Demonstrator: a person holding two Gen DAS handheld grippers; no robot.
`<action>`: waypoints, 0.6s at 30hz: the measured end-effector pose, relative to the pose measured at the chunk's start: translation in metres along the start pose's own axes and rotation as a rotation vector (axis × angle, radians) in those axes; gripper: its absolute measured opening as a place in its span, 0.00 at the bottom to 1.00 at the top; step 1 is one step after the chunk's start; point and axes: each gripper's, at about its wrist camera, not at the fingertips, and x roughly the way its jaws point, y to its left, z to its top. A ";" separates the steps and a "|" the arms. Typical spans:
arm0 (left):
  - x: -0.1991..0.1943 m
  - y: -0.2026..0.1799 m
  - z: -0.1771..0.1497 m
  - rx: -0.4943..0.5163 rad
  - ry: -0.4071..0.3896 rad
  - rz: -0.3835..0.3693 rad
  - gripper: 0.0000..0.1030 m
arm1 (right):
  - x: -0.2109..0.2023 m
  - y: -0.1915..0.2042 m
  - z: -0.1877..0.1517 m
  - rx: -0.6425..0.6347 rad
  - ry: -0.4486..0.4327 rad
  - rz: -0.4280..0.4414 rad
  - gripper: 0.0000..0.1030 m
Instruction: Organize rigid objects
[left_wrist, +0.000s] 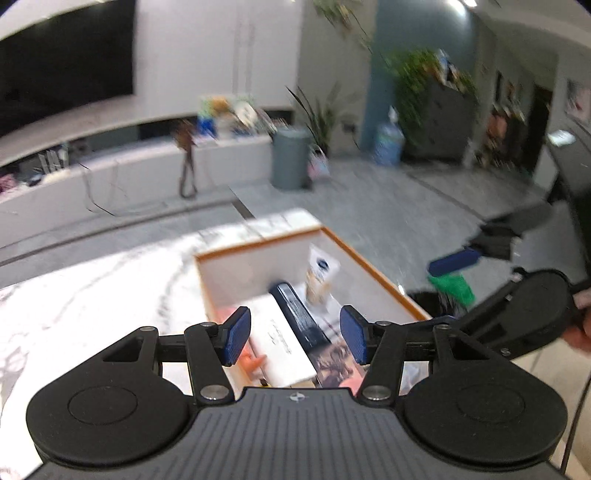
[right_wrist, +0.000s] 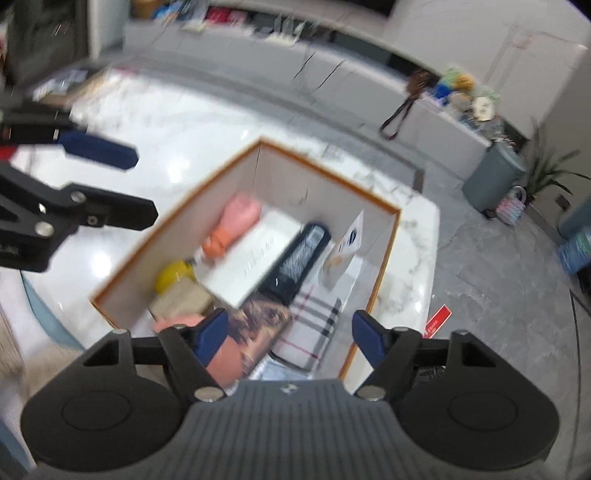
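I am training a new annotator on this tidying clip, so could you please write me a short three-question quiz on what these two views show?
1. True or false: the right gripper is shut on an object.
2. Which item lies between the white flat box and the upright white packet in the orange-rimmed box? A) yellow object B) black ribbed case C) checked cloth
3. Fill in: the orange-rimmed box stands on a white ____ tabletop.

Key: 1 false, both grippers are open and hold nothing, the left gripper too. 2 B, the black ribbed case. 3 marble.
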 end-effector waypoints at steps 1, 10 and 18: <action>-0.007 0.001 -0.003 -0.013 -0.032 0.016 0.62 | -0.008 0.004 -0.002 0.024 -0.029 -0.013 0.73; -0.046 -0.005 -0.040 -0.116 -0.155 0.159 0.72 | -0.039 0.056 -0.034 0.216 -0.179 -0.107 0.79; -0.052 -0.002 -0.083 -0.141 -0.157 0.280 0.81 | -0.031 0.097 -0.071 0.329 -0.239 -0.179 0.88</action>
